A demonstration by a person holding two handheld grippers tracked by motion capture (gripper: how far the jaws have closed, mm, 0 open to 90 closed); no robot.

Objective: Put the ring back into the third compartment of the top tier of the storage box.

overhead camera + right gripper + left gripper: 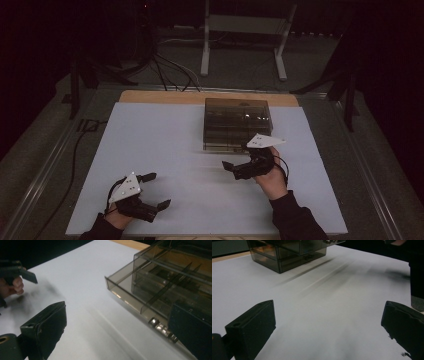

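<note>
A smoky see-through drawer box (235, 120) stands at the back middle of the white table mat (170, 145). My right gripper (238, 157) is open just in front of its near face, right jaw close to the small metal handle (160, 326) of the lowest drawer (130, 293), which sticks out a little. In the right gripper view the jaws (117, 327) stand wide apart with nothing between them. My left gripper (158, 190) is open near the front left edge, far from the box (287, 255), empty above bare mat (328, 325).
A wooden table edge (150, 96) shows behind the mat. Cables (170, 70) and a white metal stand (280, 50) lie on the floor beyond. A dark sleeve (417, 272) is at the right of the left gripper view; the left hand and gripper (15, 275) show far off.
</note>
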